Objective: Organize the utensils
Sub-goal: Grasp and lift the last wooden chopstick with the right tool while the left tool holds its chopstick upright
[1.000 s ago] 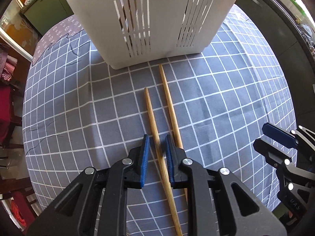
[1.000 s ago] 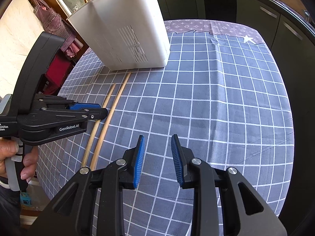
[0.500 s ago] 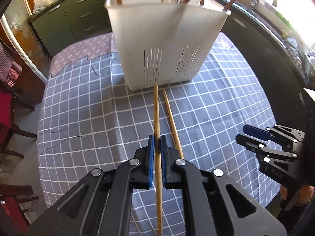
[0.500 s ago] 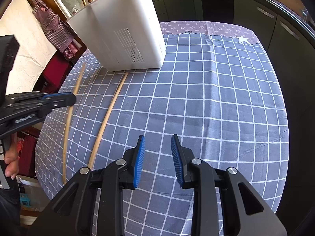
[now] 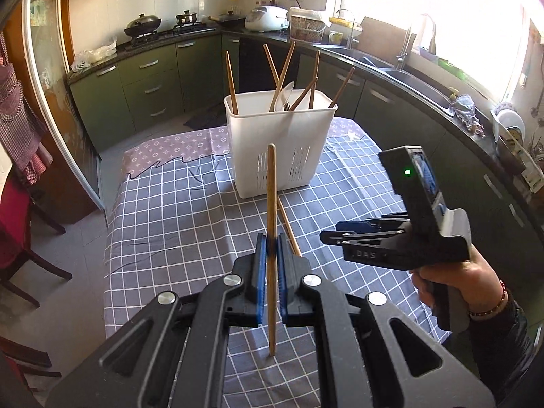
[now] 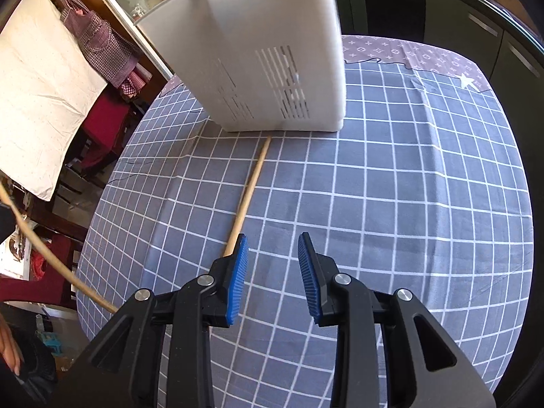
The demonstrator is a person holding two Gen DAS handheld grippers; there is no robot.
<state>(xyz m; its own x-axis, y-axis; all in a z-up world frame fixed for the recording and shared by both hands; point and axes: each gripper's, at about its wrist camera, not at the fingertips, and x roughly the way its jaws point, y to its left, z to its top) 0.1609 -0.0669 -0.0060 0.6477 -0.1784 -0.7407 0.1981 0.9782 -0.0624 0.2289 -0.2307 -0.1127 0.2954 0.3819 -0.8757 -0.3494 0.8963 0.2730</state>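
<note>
Lifted chopstick (image 5: 271, 204) pinched by left fingers (image 5: 261, 272) (right fingers (image 6: 238, 282) apart).

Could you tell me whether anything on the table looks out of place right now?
Yes: one chopstick lies loose on the checked tablecloth, its far tip at the foot of the white utensil holder. The left gripper holds its mate; the right gripper is open.

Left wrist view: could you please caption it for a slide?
Left gripper lifts a wooden chopstick before the white slotted plastic utensil basket.
</note>
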